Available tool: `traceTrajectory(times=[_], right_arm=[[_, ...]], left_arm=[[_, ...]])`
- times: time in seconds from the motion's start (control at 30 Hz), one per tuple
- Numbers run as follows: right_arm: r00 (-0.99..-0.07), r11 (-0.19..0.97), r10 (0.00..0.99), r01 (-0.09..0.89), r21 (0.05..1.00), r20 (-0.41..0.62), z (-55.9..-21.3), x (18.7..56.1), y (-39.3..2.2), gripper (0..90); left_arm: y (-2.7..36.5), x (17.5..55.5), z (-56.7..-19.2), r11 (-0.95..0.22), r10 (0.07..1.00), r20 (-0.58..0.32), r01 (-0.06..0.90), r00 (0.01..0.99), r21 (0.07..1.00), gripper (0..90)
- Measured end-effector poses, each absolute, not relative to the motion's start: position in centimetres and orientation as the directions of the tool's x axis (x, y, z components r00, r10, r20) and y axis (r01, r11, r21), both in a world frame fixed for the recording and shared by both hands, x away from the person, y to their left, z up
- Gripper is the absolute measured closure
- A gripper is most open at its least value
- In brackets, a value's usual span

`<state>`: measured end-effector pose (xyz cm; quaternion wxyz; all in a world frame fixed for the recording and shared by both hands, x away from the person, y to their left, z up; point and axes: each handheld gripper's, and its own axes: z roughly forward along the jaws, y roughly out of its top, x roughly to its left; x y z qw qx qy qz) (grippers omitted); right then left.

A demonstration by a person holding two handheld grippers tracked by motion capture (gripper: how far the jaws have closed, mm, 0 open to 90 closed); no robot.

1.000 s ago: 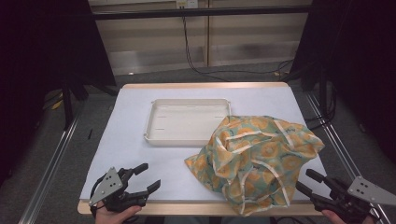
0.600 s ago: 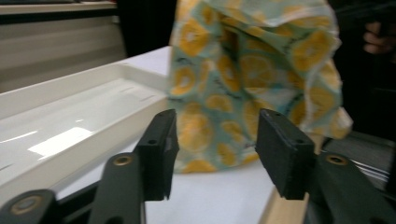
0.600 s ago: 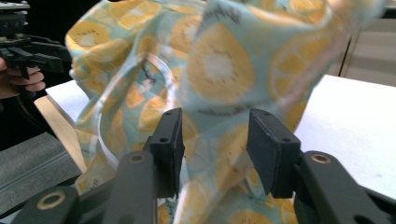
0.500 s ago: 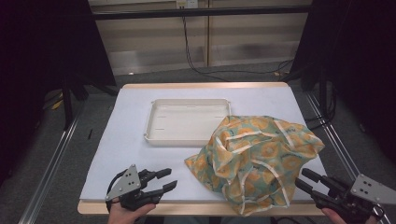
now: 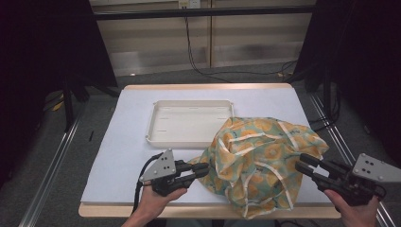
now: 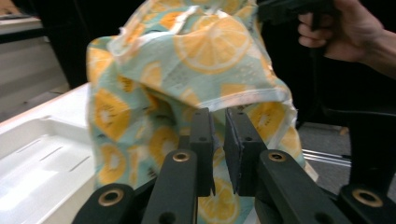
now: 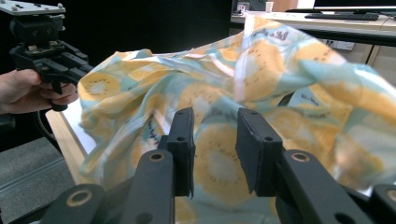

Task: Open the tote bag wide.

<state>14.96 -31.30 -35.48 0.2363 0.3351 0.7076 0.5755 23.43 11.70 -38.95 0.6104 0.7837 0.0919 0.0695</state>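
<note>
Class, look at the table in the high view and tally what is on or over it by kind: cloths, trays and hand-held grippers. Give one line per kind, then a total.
Patterned cloth: 1
White tray: 1
Hand-held grippers: 2, the left gripper and the right gripper
Total: 4

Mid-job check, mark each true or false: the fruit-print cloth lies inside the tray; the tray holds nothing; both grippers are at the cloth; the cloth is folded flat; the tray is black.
1. The fruit-print cloth lies inside the tray. False: it sits on the table beside it, covering one corner.
2. The tray holds nothing. True.
3. The left gripper and right gripper are both at the cloth. True.
4. The cloth is folded flat. False: it is bunched up.
5. The tray is black. False: it is white.
</note>
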Motion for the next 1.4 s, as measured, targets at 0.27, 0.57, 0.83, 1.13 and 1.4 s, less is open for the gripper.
traceTrajectory(times=[0.27, 0.57, 0.83, 1.13, 1.4], right_arm=[[-0.661, 0.118, 0.748, 0.204, 0.972, 0.048, -35.1, 15.9, -31.4, 68.2], [-0.655, 0.125, 0.754, 0.197, 0.972, 0.036, -34.2, 16.9, -31.5, 70.4], [-0.659, 0.128, 0.752, 0.181, 0.975, 0.023, -33.1, 17.8, -31.2, 70.4], [-0.665, 0.129, 0.747, 0.185, 0.974, 0.027, -33.1, 18.5, -31.4, 70.3], [-0.656, 0.127, 0.755, 0.169, 0.977, 0.015, -32.9, 18.4, -31.8, 68.2]], left_arm=[[11.2, 23.5, -37.4, -0.232, 0.221, 0.024, 0.029, 0.975, 0.972, 74.6], [8.9, 23.5, -35.4, -0.222, 0.168, 0.020, 0.018, 0.986, 0.975, 66.4], [6.8, 23.8, -34.9, -0.216, 0.159, 0.017, 0.018, 0.987, 0.976, 48.3], [6.1, 25.5, -35.6, -0.246, 0.162, 0.029, 0.012, 0.986, 0.969, 88.1], [7.6, 27.1, -35.3, -0.229, 0.217, -0.007, 0.058, 0.976, 0.972, 90.0]])
